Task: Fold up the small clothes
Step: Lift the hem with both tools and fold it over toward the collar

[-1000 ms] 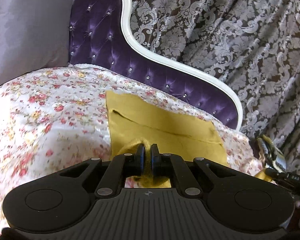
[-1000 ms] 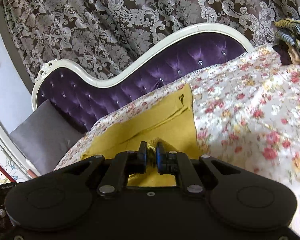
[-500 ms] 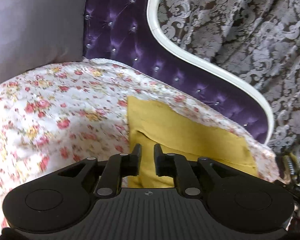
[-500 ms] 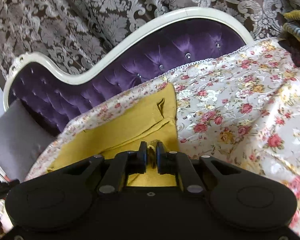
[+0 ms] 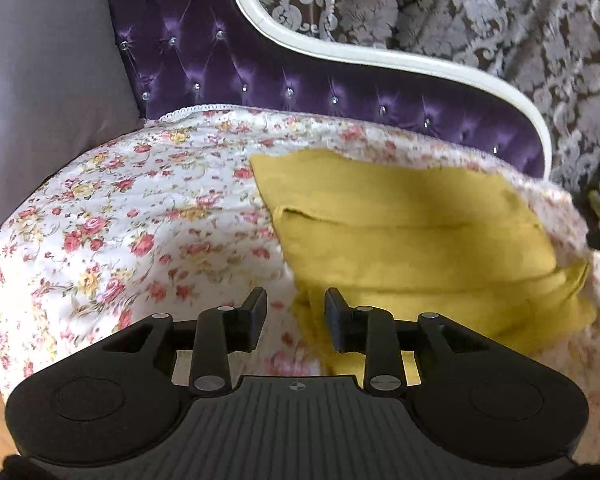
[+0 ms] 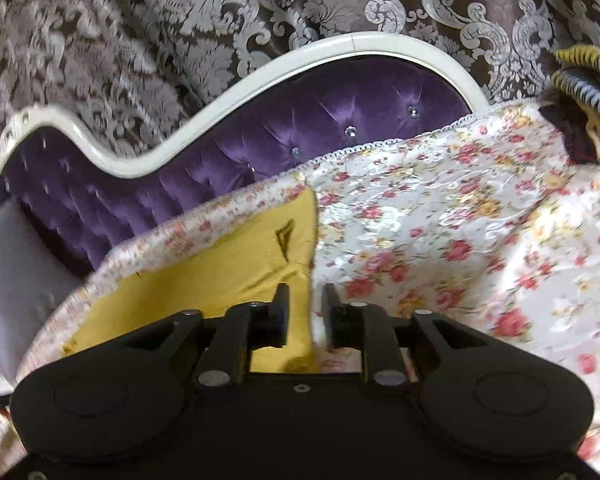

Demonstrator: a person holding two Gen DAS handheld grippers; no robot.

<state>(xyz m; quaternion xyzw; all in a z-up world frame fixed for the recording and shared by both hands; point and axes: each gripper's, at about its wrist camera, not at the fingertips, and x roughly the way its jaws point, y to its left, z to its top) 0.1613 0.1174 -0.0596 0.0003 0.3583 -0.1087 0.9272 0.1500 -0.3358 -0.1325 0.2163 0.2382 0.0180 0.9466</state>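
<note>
Left wrist view: the left gripper (image 5: 296,307) is seen released, a folded yellow cloth (image 5: 412,240) ahead-right; the right gripper (image 6: 305,304) is likewise released, cloth (image 6: 228,272) ahead-left.

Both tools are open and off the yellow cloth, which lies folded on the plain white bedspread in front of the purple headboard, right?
Not quite: the bedspread is not plain white, it has a red and yellow flower print, as the left wrist view shows. The rest holds: left tool and right tool are open, and the yellow cloth lies folded before the purple headboard.
</note>
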